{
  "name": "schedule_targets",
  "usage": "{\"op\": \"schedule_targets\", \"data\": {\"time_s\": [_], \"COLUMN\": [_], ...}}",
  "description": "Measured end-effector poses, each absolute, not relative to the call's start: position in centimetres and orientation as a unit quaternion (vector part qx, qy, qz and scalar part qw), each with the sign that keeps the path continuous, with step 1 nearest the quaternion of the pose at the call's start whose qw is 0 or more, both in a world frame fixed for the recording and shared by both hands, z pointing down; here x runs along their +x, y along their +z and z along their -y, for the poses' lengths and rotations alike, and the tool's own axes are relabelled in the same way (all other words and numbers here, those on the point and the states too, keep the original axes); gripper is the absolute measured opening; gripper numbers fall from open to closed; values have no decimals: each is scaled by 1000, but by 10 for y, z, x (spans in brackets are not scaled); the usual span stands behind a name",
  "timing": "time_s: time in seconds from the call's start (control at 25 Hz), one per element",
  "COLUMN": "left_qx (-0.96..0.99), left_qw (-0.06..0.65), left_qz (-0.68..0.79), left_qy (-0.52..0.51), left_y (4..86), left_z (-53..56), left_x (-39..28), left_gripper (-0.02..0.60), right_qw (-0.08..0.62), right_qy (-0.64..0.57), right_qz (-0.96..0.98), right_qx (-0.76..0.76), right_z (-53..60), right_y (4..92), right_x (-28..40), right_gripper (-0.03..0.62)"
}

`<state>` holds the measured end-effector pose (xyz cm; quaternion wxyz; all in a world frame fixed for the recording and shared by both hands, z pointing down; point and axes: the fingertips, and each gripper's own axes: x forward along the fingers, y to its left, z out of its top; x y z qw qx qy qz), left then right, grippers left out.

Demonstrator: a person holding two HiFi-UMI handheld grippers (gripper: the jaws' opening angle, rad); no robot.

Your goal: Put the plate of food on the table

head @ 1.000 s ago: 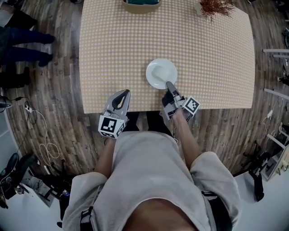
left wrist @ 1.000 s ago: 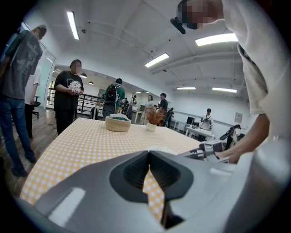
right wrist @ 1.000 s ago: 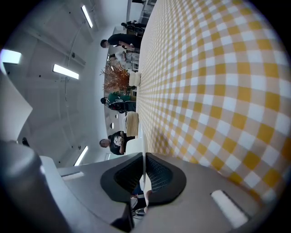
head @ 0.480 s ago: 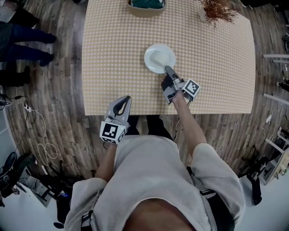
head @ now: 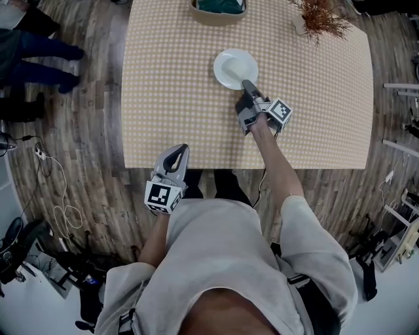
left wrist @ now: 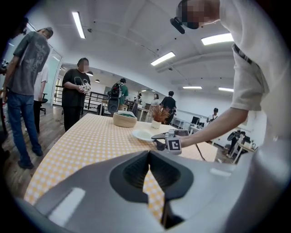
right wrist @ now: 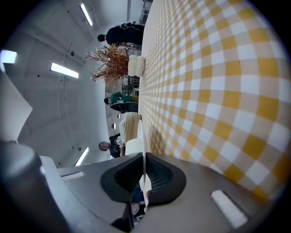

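A white plate (head: 236, 68) with something pale on it is over the middle of the checked table (head: 170, 98); whether it rests on the cloth I cannot tell. My right gripper (head: 247, 85) is shut on the plate's near rim. In the right gripper view the rim (right wrist: 142, 136) runs edge-on between the jaws of the right gripper (right wrist: 144, 168). My left gripper (head: 175, 152) hangs at the table's front edge, shut on nothing. From the left gripper view the plate (left wrist: 144, 134) lies ahead to the right, above my left gripper (left wrist: 148, 169).
A woven basket (head: 219, 9) stands at the table's far edge, and a dried plant in a white vase (head: 314, 16) at the far right. People stand on the wooden floor to the left (head: 33, 59). Cables (head: 59, 196) lie on the floor near the left.
The right gripper has carried the plate farther in over the table, away from the front edge, with the arm stretching out. The left gripper has stayed by the front edge.
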<state>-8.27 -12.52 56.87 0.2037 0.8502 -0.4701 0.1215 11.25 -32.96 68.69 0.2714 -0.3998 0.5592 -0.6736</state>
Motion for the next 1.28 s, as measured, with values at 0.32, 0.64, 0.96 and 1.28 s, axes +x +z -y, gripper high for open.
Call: {"op": "schedule_targets", "data": {"time_s": [0.32,0.64,0.96,1.28], "left_qx": [848,844,845,843], "left_qw": [210,214,213,218], "left_qz": [473,478,478,481], "left_qy": [120,117,109,102], "left_y": [574,576,574,574], "left_z": [127,125,128,130], "left_x": [-83,-90,-90,-93], "left_gripper": [9,9,9,9], "right_qw": [275,278,278,258], "right_qy": [-674,-685,-696,-710], "right_qz": [-553,-526,-491,-464], "right_qx": [-404,-421,-444,-462], "right_z": [356,360,361,361], "right_y": [690,695,700,706], "right_x": [107,107,113,113], "right_gripper": [15,17,15,15]}}
